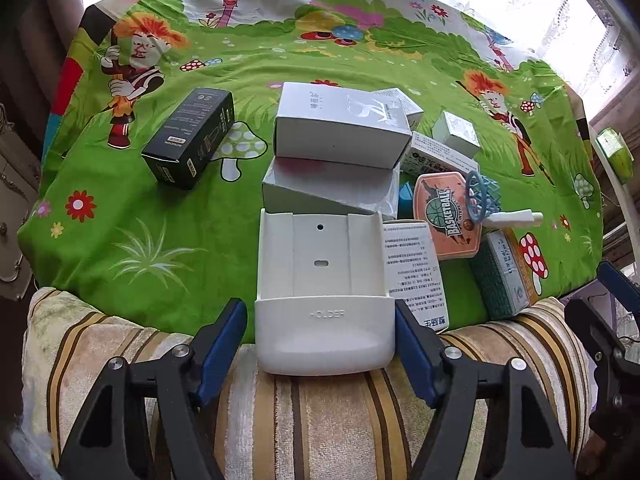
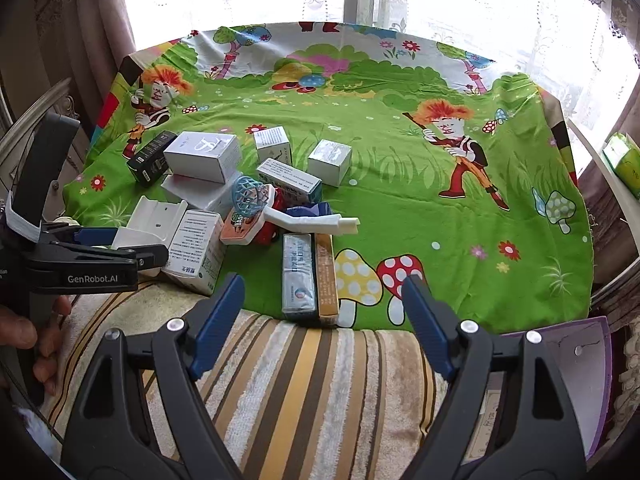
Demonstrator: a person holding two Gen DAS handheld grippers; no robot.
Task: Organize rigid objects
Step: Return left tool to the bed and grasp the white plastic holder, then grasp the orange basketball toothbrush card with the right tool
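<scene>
A white plastic holder [image 1: 324,280] lies at the near edge of the green cartoon cloth [image 1: 160,240], partly over a striped cushion. My left gripper [image 1: 320,304] straddles it: the right pad is against its side, and a thin gap shows at the left pad [image 1: 226,332]. From the right wrist view the holder [image 2: 156,216] sits between the left gripper's [image 2: 140,244] fingers. My right gripper [image 2: 324,280] is open and empty above the cushion, just short of two long boxes [image 2: 308,276]. Behind lie stacked white boxes [image 1: 344,124], a black box [image 1: 190,136] and a toy basketball hoop [image 1: 448,216].
A printed white box [image 1: 412,264] lies right of the holder. Small white boxes [image 2: 330,162] stand mid-cloth. The striped cushion [image 2: 300,380] borders the near edge. A purple box [image 2: 580,380] is at lower right, a green packet [image 2: 626,160] on the sill. A hand [image 2: 24,340] grips the left handle.
</scene>
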